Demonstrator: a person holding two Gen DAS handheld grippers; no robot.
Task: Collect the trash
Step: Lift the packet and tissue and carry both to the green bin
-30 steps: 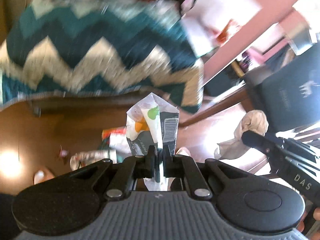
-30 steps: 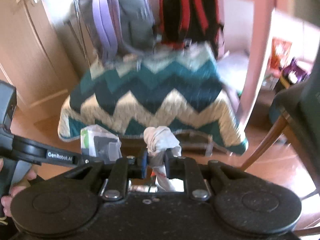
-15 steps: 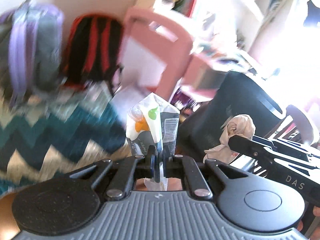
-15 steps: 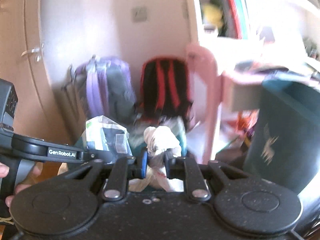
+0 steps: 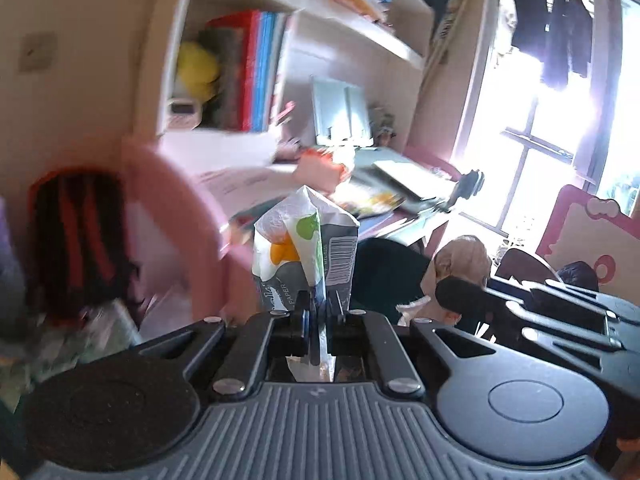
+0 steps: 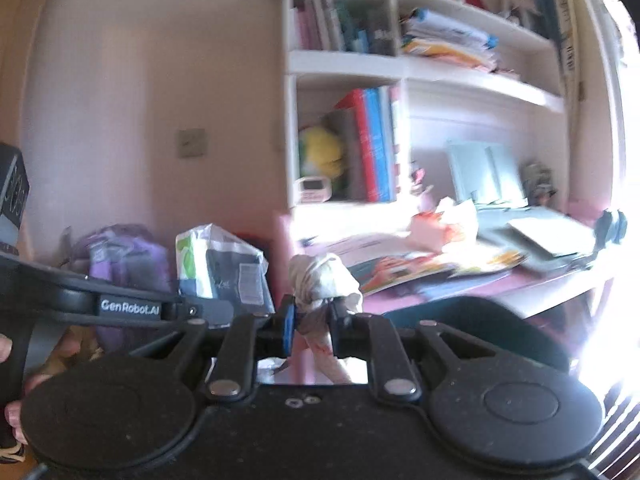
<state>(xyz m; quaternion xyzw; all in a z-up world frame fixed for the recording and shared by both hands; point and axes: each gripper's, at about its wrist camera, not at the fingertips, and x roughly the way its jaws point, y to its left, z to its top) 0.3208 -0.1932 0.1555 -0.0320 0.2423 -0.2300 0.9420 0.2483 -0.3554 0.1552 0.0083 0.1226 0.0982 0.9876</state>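
Before the desk edge point(image 6: 460, 292), both clamped items hang free.

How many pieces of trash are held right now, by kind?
Printed paper wrapper: 1, pinched in the left gripper
Crumpled tissue wad: 1, clamped in the right gripper
Total: 2

My left gripper point(image 5: 318, 316) pinched a wrapper point(image 5: 306, 248) ahead of me, my right gripper point(image 6: 312, 320) held a crumpled tissue point(image 6: 324, 280) beside it, with the cluttered desk point(image 6: 460, 280) beyond and bookshelves point(image 6: 348, 60) above.
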